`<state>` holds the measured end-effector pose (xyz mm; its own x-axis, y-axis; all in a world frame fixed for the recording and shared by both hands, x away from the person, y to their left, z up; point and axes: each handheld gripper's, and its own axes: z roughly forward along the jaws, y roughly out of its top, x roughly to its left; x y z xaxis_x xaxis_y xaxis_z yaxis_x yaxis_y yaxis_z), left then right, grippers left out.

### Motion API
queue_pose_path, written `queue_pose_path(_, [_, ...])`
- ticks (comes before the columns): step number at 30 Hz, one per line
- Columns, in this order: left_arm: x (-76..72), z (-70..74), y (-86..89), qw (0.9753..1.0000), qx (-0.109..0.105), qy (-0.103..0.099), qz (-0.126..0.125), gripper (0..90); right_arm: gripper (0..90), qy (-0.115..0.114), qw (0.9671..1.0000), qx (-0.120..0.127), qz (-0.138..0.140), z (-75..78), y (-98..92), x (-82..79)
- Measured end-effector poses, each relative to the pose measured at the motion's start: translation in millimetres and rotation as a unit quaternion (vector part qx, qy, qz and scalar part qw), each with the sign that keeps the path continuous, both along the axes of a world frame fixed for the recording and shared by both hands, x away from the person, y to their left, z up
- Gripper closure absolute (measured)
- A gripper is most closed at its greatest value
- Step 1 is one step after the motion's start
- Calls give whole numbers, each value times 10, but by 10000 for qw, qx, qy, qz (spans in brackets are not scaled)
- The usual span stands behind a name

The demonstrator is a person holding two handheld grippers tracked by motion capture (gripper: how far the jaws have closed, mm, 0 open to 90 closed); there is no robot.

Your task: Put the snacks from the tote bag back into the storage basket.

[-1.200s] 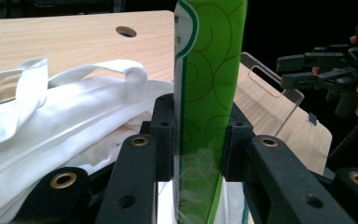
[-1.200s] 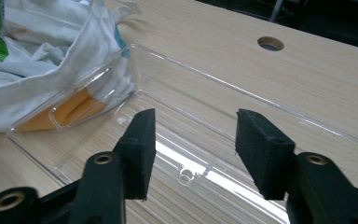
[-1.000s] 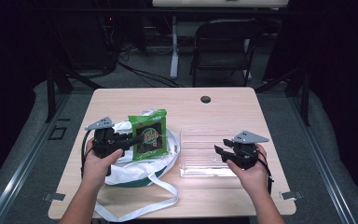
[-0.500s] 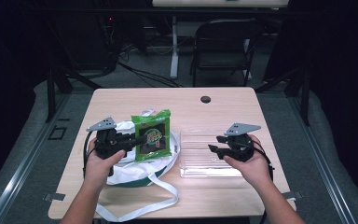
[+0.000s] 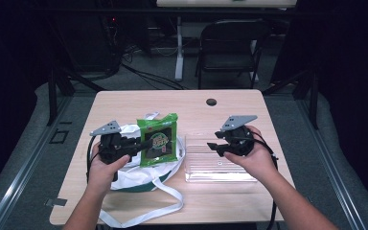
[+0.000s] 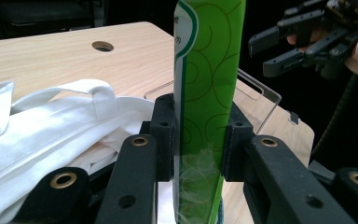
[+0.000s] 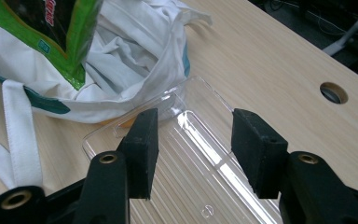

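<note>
High view first: we saw our left gripper (image 5: 141,143) at about nine o'clock on the table (image 5: 124,103), its jaws clamped on a green snack packet (image 5: 159,139) and holding it raised above a white cloth bag (image 5: 139,175). The bag lay crumpled on the tabletop with a strap trailing toward six o'clock. Our right gripper (image 5: 213,143) hung at about three o'clock over a clear plastic tray (image 5: 220,172), which sat just beside the bag, its near end touching the cloth.

Left gripper view showed us the packet (image 6: 205,93) standing upright, pinched flat between both pads (image 6: 164,135), with the bag (image 6: 56,121) below at eight o'clock and the other gripper (image 6: 272,51) off at two o'clock, jaws apart. A round hole (image 6: 102,45) in the tabletop sat at eleven o'clock.

Right gripper view gave us our gripper (image 7: 193,140) with jaws spread wide and gripping nothing, poised above the ribbed tray (image 7: 200,182). The packet (image 7: 56,32) hung at eleven o'clock, over the bag (image 7: 121,60).
</note>
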<state>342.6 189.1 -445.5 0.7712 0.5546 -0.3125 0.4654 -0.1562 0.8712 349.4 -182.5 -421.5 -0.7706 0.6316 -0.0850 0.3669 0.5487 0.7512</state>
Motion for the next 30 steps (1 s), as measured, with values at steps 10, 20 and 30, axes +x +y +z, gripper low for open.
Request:
queue_pose_path(10, [-7, 1, -26, 9999, -41, -10, -111, 721, 531, -34, 9943, -536, 926, 355, 184, 116])
queue_pose_path(20, [-32, -5, -106, 9995, -60, -49, -298, 721, 535, 11, 9873, -794, 1378, 571, 312, 180])
queue_pose_path(30, [-45, -48, -204, 9991, -18, -1, -415, 721, 526, 57, 9776, -1108, 1789, 727, 458, 195])
